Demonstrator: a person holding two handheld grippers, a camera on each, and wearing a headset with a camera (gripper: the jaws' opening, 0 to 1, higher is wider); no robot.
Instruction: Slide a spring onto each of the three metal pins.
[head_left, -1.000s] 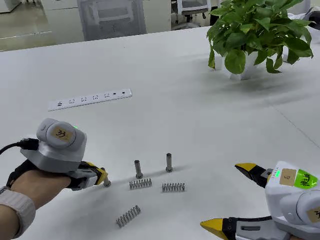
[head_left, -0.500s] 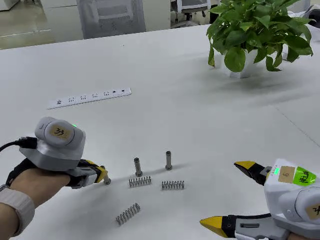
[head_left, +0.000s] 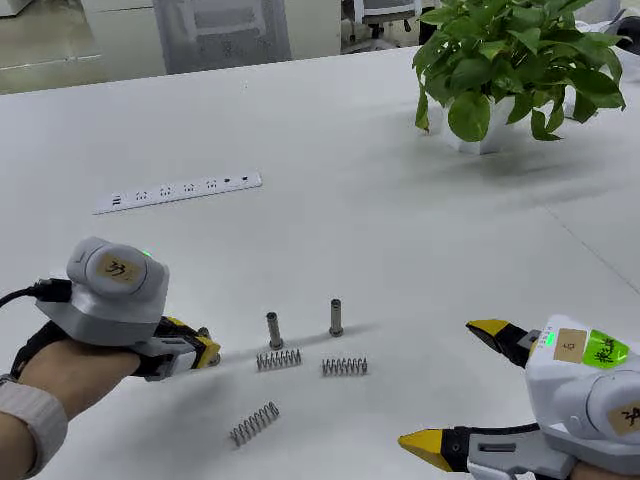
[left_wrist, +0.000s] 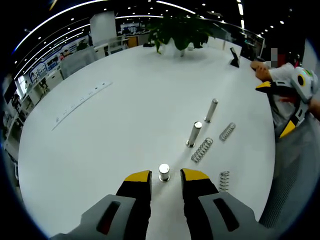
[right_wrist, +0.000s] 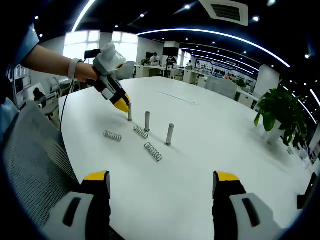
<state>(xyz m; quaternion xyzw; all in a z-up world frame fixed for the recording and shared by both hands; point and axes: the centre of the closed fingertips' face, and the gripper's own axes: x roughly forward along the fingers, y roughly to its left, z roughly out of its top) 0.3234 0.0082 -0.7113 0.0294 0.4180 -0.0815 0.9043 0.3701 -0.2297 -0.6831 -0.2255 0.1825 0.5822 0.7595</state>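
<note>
Jaws open both sides, left gripper (head_left: 207, 351) straddling one of three pins (left_wrist: 164, 172) (left_wrist: 194, 134) (left_wrist: 211, 110); three springs (left_wrist: 201, 150) (left_wrist: 227, 131) (left_wrist: 224, 180).

Broad white table (head_left: 400, 230), matte. Near its far edge, toward the right, a leafy potted plant (head_left: 510, 60) in a white pot. Toward the left edge, a white power strip (head_left: 180, 192) lying flat. Beyond the far edge, a grey office chair (head_left: 225, 35) on pale glossy floor (head_left: 60, 50). Overhead, curved light strips (right_wrist: 210, 34) and a ceiling vent (right_wrist: 225, 10).
</note>
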